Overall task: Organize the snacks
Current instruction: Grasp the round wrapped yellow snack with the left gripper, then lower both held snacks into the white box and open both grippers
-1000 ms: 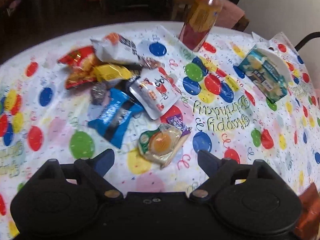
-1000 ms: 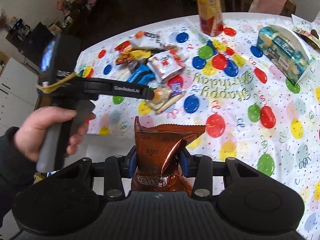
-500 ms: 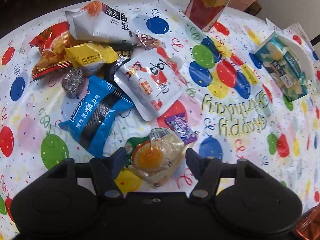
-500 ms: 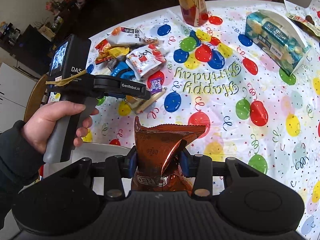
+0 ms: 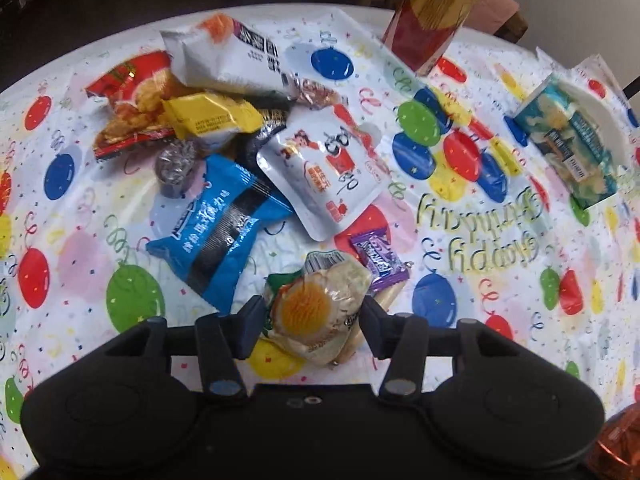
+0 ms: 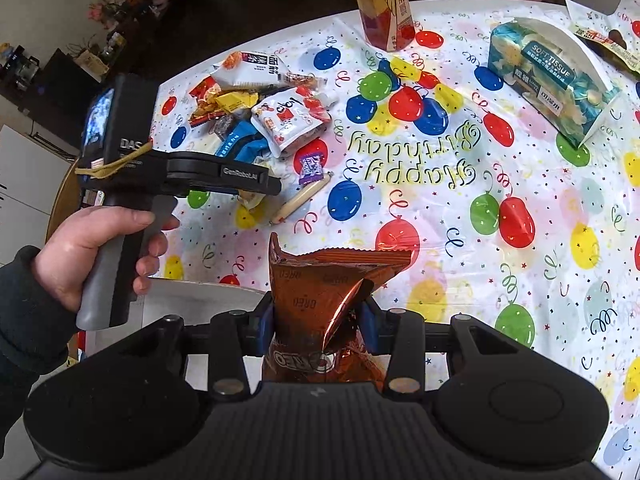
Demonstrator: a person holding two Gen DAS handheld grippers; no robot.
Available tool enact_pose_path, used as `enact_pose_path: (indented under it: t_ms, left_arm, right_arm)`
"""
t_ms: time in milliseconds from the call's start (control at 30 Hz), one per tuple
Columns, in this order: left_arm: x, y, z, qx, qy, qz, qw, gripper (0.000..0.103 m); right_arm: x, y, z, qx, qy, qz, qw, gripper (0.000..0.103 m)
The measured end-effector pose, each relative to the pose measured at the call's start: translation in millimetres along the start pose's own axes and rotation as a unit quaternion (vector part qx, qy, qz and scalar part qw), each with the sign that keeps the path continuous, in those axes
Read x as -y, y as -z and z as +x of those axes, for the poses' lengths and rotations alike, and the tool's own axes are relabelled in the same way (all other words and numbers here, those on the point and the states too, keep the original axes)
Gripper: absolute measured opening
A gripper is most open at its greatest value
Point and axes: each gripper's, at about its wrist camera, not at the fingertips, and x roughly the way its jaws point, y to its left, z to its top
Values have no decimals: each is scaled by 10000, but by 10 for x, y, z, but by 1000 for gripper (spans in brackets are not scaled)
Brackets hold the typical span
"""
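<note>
What we cannot fully see

Far ahead of the left gripper (image 5: 310, 320), the bottle (image 5: 434, 8) loses its top to the picture's edge. We cannot read the small print on the egg-picture packet (image 5: 316, 312) between its fingers. The lower part of the Oreo bag (image 6: 320, 320) is hidden behind the right gripper (image 6: 316, 326), and the dark packet (image 5: 268, 124) lies mostly buried under other snacks.

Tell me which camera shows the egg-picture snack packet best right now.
The left wrist view: the egg-picture snack packet sits close and unobstructed between the left gripper fingers. In the right wrist view, the left gripper body hides nearly all of it; only a pale edge peeks out below.
</note>
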Motion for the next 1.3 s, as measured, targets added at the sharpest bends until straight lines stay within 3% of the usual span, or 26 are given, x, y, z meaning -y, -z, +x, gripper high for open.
enact_pose_path:
  t_ms: [467, 800, 1033, 1300]
  left_arm:
    - [-97, 396, -1159, 653, 365, 146, 9971, 49]
    - [-292, 940, -1636, 787, 514, 256, 9952, 49]
    - [-389, 1352, -1698, 611, 632, 337, 9956, 49]
    - [-482, 1727, -1342, 162, 546, 234, 9981, 49]
  right_arm:
    - [-539, 234, -302, 282, -59, -384, 9988, 41]
    - [-938, 525, -193, 144, -176, -576, 9981, 41]
    - [-1041, 764, 48, -121, -219, -532, 9983, 41]
    - [-1044, 966, 445, -450, -145, -459, 9978, 41]
